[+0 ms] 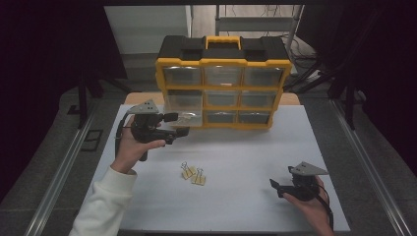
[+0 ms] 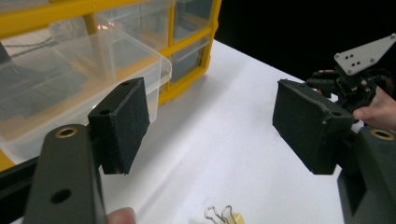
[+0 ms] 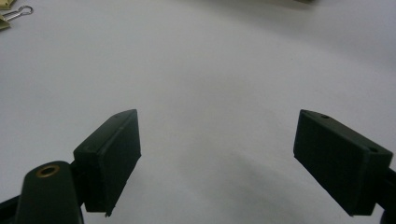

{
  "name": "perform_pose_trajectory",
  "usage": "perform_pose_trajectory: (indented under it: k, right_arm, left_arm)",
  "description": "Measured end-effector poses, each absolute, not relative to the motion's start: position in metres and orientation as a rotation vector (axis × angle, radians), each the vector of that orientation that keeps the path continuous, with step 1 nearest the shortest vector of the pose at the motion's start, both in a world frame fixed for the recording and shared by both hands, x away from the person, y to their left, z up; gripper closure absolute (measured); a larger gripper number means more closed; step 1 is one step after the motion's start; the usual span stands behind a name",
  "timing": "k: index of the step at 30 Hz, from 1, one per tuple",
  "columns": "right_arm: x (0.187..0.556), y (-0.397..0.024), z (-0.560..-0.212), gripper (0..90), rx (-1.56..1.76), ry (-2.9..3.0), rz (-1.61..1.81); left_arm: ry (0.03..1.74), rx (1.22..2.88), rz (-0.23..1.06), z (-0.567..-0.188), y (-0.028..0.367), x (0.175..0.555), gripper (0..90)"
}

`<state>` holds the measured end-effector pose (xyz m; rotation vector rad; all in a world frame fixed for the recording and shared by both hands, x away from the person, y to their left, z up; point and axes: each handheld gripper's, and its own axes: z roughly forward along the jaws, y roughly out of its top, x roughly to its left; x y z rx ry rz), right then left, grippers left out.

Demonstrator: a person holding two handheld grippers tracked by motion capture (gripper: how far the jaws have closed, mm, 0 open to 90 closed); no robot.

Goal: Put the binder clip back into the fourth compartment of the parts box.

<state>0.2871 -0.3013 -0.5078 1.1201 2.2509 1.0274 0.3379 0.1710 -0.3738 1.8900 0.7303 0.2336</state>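
Item: yellow-and-black drawer cabinet (image 1: pixel 223 81), standing at the far edge of the white table (image 1: pixel 255 162), left of centre. Nine clear drawers; bottom-left drawer (image 1: pixel 184 118) pulled out toward the near side, apparently empty.

Item: two binder clips (image 1: pixel 193 174), tan, wire handles up, lying side by side and touching near the middle of the table, toward the near edge, well apart from the drawer.

Item: left gripper (image 1: pixel 178 124), raised just beside the open drawer, jaws spread wide, nothing between them; drawer rim (image 2: pixel 140 56) near the left pad.

Item: right gripper (image 1: pixel 273 186), resting low by the near right corner, jaws spread, nothing held, pointed over bare table toward the clips (image 3: pixel 11 14).

Handling note, as a judgement: likely step is lifting a clip into the drawer. Best approached from above, pads across the tan body rather than the wire loops; one clip at a time, separated from its neighbour first; release low inside the drawer to avoid bounce.
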Motion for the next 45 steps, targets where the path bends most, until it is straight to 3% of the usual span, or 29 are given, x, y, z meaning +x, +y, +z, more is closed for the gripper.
perform_pose_trajectory:
  k: [45]
  right_arm:
    - [0.287,-0.301,-0.508,15.3,1.121,2.252,1.025]
  left_arm:
    - [0.804,2.019,0.169,-0.411,0.168,0.336,27.2]
